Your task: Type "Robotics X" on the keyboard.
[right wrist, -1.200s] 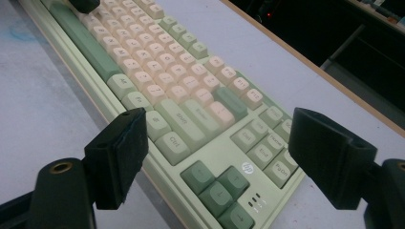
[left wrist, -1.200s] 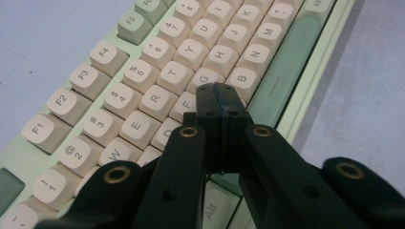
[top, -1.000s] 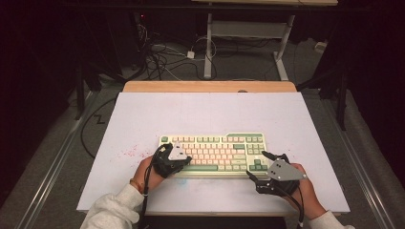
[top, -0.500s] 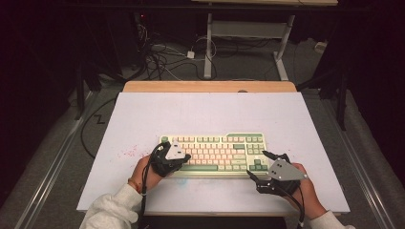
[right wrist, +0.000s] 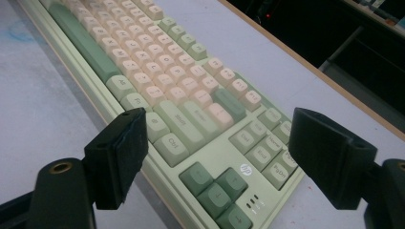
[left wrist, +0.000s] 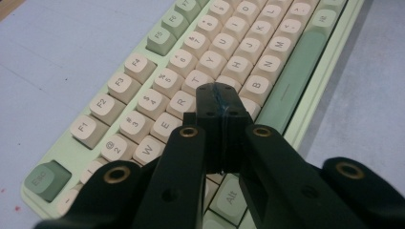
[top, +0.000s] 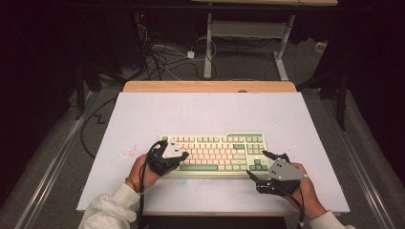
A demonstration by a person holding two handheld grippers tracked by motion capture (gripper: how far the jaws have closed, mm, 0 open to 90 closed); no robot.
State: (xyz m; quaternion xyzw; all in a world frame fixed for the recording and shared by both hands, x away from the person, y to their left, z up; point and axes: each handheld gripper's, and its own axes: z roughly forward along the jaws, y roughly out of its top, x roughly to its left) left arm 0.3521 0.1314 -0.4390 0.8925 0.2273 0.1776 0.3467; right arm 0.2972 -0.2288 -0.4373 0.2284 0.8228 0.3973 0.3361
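A pale green keyboard [top: 215, 150] with cream and green keys lies on the white table top [top: 205, 109], near the front edge. My left gripper [top: 180, 155] is shut with nothing between its jaws. Its closed tips [left wrist: 220, 102] hover over or rest on the letter keys just below R and T; contact cannot be told. My right gripper [top: 258, 164] stands open at the keyboard's right front corner. In the right gripper view the keyboard [right wrist: 191, 109] shows between the spread jaws [right wrist: 217, 138], above the green arrow keys [right wrist: 215, 188], and nothing is held.
The white sheet covers a wooden table whose far edge [top: 210, 86] shows bare. Red specks [top: 129, 152] mark the sheet left of the keyboard. Cables [top: 162, 57] and metal desk legs [top: 208, 43] lie on the floor beyond the table.
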